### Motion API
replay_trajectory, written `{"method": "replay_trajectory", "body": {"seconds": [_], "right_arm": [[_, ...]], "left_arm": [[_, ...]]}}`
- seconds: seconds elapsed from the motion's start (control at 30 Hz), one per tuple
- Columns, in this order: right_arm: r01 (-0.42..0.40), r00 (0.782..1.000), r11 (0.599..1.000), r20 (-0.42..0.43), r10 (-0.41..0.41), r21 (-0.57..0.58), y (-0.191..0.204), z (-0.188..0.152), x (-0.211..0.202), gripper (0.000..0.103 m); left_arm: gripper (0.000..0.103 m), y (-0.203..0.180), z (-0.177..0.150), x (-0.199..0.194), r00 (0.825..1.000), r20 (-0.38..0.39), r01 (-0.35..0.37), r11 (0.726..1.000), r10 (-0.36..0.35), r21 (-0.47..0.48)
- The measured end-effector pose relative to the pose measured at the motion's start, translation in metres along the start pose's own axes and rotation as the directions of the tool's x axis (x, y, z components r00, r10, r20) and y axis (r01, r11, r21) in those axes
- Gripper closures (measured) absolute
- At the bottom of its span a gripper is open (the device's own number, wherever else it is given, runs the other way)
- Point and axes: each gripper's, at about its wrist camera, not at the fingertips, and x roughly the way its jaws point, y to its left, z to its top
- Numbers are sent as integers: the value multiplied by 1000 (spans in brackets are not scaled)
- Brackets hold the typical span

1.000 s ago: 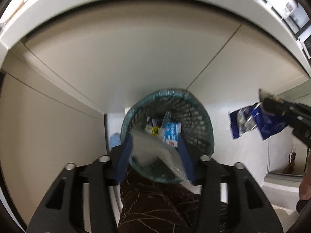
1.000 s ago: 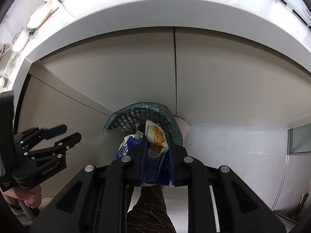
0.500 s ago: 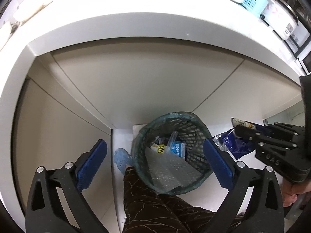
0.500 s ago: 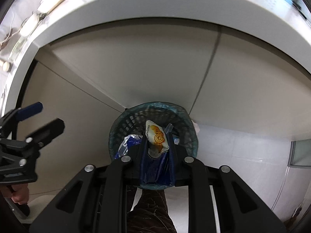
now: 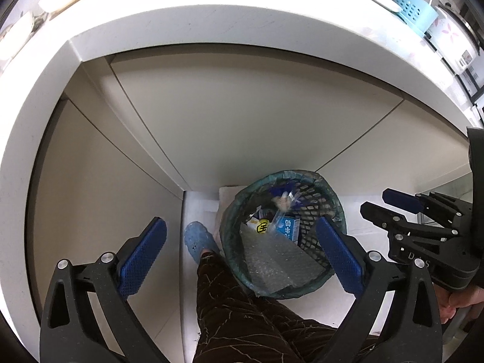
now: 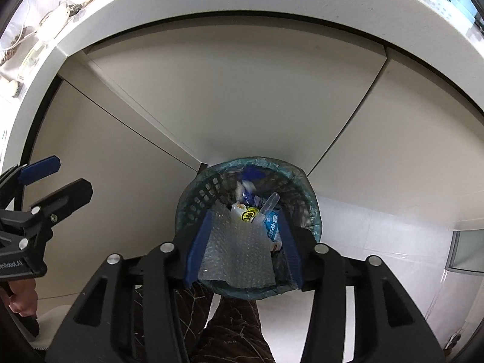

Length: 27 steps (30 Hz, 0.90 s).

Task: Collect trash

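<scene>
Both claws hung over the bin [image 6: 248, 227] at 6 o'clock of the cupboard. The left claw [image 5: 239, 254] gaped empty; the right claw [image 6: 245, 242] had just been opening, nothing between its pads, its blue wrapper [image 6: 252, 174] now inside. Risk: a claw retreating low could snag the liner [image 5: 332, 193] and tip the bin.

White tiled floor [image 5: 199, 272] with a lined mesh wastebasket [image 5: 329, 269] beside a blue-slippered foot [image 5: 198, 242].

I see a black plastic mesh bin [image 5: 317, 211] lined with a thin teal film bag [image 6: 308, 193], bubble wrap [image 6: 239, 251] glinting inside, a glossy printed carton [image 5: 289, 227], and matt smooth cabinet doors [image 5: 242, 115].
</scene>
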Motion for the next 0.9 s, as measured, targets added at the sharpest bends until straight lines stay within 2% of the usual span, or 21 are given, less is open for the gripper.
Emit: {"method": "replay_trajectory", "body": {"seconds": [0.2, 0.27, 0.47, 0.57, 0.63, 0.9], "right_arm": [[9, 1000, 1000, 23, -9, 14, 0, -1, -10, 38], [19, 999, 1000, 39, -20, 24, -1, 0, -20, 23], [37, 992, 997, 115, -44, 66, -8, 12, -73, 9], [77, 987, 993, 135, -89, 91, -12, 19, -105, 8], [102, 984, 988, 136, -117, 112, -13, 26, -126, 8], [112, 972, 980, 185, -143, 164, -17, 37, -207, 8]], "left_arm": [[6, -3, 2, -1, 1000, -9, -2, 1000, 2, 0], [6, -4, 4, -5, 1000, -6, -2, 1000, 2, -6], [6, -11, 14, -29, 1000, 3, -9, 999, 9, -33], [6, -17, 21, -52, 1000, 3, -26, 999, 27, -36], [6, -20, 27, -70, 1000, 16, -9, 999, 9, -40], [6, -31, 50, -142, 999, 54, 2, 999, 0, -45]]}}
